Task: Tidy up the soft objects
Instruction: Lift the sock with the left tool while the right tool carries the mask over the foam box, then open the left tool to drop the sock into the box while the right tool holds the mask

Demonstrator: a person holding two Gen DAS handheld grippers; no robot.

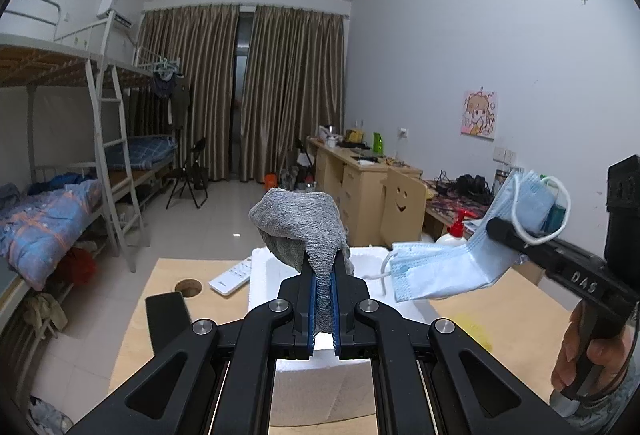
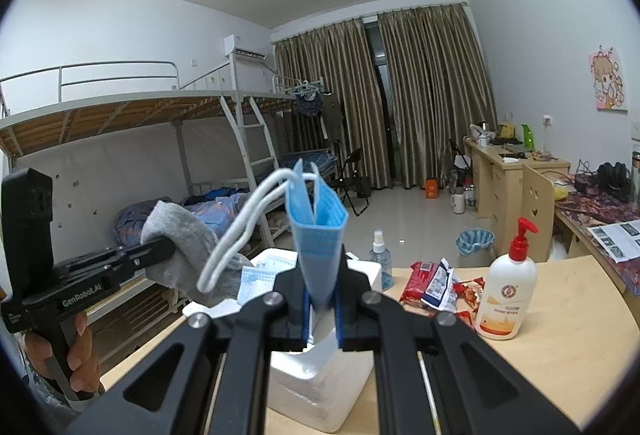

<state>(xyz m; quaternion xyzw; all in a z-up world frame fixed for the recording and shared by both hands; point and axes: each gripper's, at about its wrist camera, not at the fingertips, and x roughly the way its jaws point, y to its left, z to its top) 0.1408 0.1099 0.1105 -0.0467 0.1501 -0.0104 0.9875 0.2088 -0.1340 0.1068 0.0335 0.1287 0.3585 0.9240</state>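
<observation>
My left gripper is shut on a grey knitted cloth, which flops over its fingertips above a white foam box. To the right, my right gripper is shut on a folded bundle of blue face masks with white ear loops. In the right wrist view the masks stand up from the right gripper, also over the foam box. The left gripper with the grey cloth is at the left. Another mask lies in the box.
On the wooden table lie a white remote, a black phone and a round cable hole. A pump bottle, a spray bottle and snack packets stand right of the box. A hand holds the right gripper.
</observation>
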